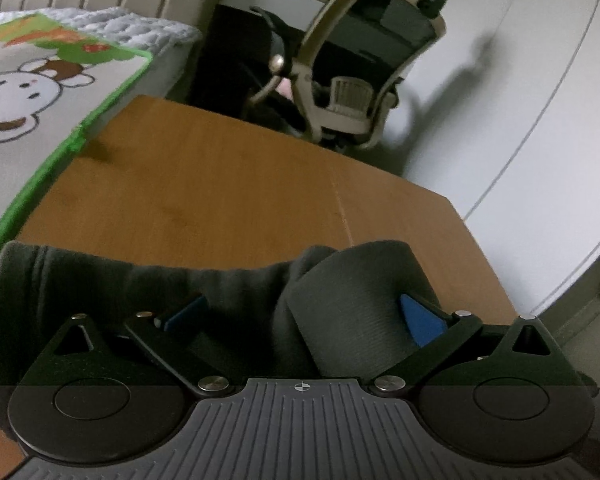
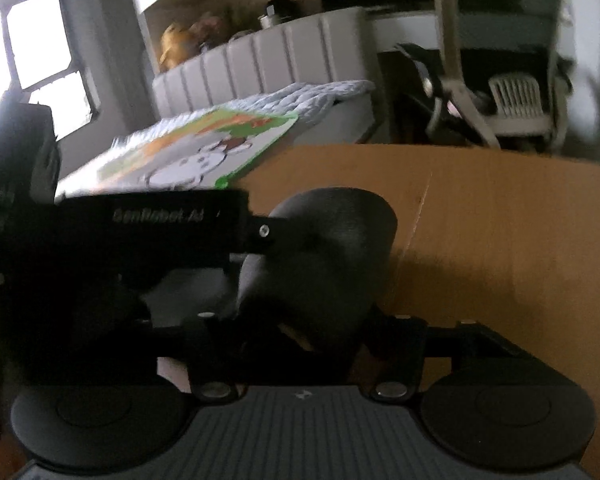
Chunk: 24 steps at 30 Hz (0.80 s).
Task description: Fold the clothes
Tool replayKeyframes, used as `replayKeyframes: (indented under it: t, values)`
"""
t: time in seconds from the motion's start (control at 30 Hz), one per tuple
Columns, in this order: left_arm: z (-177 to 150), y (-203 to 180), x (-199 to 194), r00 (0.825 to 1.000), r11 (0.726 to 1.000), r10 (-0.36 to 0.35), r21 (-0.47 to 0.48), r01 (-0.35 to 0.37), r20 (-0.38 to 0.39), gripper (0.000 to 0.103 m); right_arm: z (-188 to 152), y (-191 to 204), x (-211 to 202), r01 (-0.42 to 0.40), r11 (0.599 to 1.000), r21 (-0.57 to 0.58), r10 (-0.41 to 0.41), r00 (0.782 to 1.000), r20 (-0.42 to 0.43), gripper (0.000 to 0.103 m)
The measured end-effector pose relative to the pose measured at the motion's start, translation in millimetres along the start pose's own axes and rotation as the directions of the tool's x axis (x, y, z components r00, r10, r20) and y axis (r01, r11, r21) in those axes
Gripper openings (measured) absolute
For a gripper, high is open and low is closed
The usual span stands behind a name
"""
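- The left gripper (image 1: 300, 312) stands released, its blue pads (image 1: 422, 320) spread wide over the dark grey garment (image 1: 236, 300) on the wooden table (image 1: 220, 184).
- Only the right view shows the left device (image 2: 148, 224) at 9 o'clock; whether the right gripper (image 2: 308, 320) grips the garment (image 2: 324, 256), I cannot tell.
- Bare table runs toward 12 and 2 o'clock.
- Cartoon mat (image 1: 40, 92) at 10 o'clock; office chair (image 1: 364, 60) beyond the far edge.

the folded garment (image 1: 180, 300) lies on the counter (image 1: 228, 184) at its near edge — a bed with a play mat (image 1: 40, 92) left, an office chair (image 1: 364, 64) behind.
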<state>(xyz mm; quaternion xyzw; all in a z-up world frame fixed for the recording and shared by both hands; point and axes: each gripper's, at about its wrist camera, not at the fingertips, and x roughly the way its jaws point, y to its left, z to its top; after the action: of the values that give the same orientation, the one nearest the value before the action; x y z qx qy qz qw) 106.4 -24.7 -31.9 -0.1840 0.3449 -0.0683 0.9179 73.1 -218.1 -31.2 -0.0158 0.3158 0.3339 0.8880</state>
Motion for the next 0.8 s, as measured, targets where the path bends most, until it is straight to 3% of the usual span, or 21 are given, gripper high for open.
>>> replayKeyframes:
  t: [0.1,0.27,0.37,0.43,0.53,0.6,0.8]
  values:
    - [-2,-16,-1,1.0,0.999,-0.029,0.031,0.029,-0.008,0.103,-1,4,-15,0.081,0.985,-0.152,-0.083,0.996,-0.006,0.054]
    - [0,-40,-8,0.999,0.996,-0.045,0.074,0.044,0.022,0.103,-9,29,-25,0.228,0.877,-0.423,-0.242,0.97,0.021,0.057]
    - [-1,-48,-11,0.998,0.993,-0.046,0.106,0.042,0.036,0.103,-16,43,-17,0.259,0.83,-0.494,-0.277,0.96,0.037,0.061]
    - [-2,-50,-8,0.999,0.99,-0.009,0.143,0.004,0.035,0.103,-19,50,-13,0.267,0.813,-0.518,-0.283,0.958,0.051,0.062]
    - [-4,-41,-1,0.999,0.986,0.044,0.163,-0.047,0.027,0.103,-17,52,-15,0.245,0.825,-0.509,-0.256,0.965,0.05,0.067]
    - [-3,-30,2,0.998,0.988,0.058,0.143,-0.06,0.019,0.103,-12,49,-23,0.212,0.852,-0.479,-0.213,0.976,0.054,0.084]
    - [-1,-11,-1,0.996,0.99,0.089,0.111,-0.091,0.028,0.103,5,29,-49,0.1,0.959,-0.267,-0.078,0.993,0.092,0.084]
